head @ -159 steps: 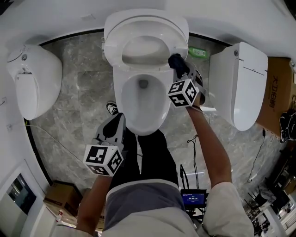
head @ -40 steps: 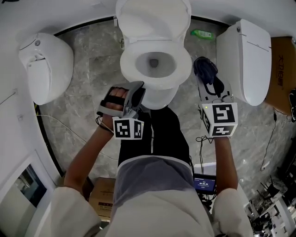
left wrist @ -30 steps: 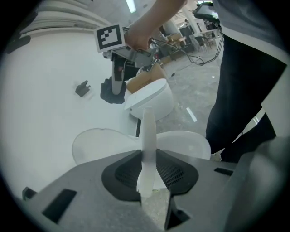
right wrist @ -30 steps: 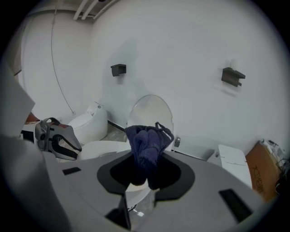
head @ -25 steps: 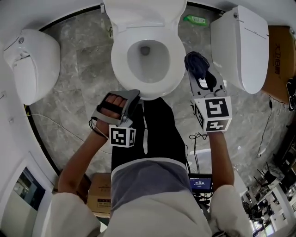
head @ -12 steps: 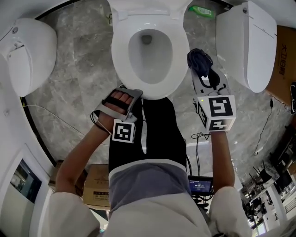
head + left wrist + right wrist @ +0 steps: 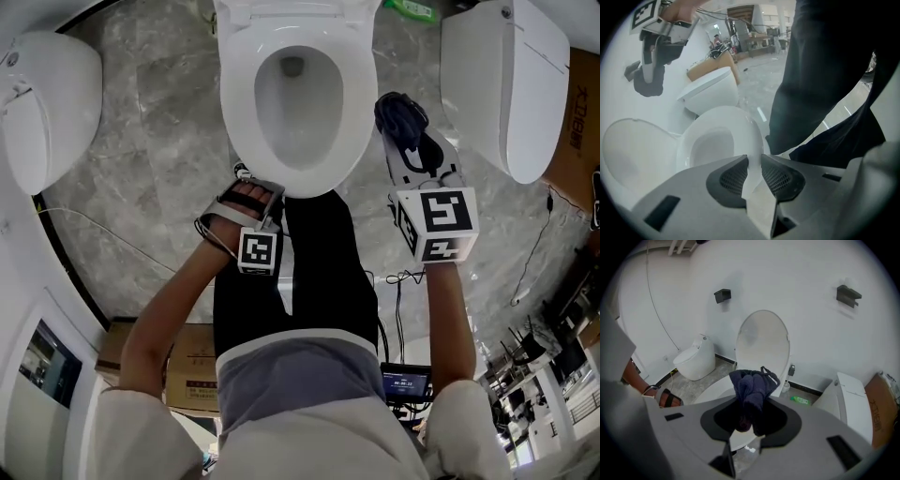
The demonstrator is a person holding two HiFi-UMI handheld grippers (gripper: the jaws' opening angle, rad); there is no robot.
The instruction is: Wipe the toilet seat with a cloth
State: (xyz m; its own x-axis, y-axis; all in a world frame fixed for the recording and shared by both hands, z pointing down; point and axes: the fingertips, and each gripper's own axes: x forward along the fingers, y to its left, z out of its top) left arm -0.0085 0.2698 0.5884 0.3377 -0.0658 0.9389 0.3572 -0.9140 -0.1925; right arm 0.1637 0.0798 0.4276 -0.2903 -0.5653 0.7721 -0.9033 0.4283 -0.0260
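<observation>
Since one second ago, the left hand-held gripper (image 7: pixel 269 194) has dropped to the front edge of the toilet seat (image 7: pixel 236 103) — its jaws have just been closing, a narrow gap remains, and nothing is clamped between them. The right hand-held gripper (image 7: pixel 409 141) grips the dark blue cloth (image 7: pixel 400 112) — just beside the seat's right edge, not touching it.

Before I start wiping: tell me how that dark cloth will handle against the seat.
The cloth bunches in soft folds in the right gripper, so it is probably floppy and light. It will likely crumple under pressure, and may slide easily on the glossy toilet seat.
</observation>
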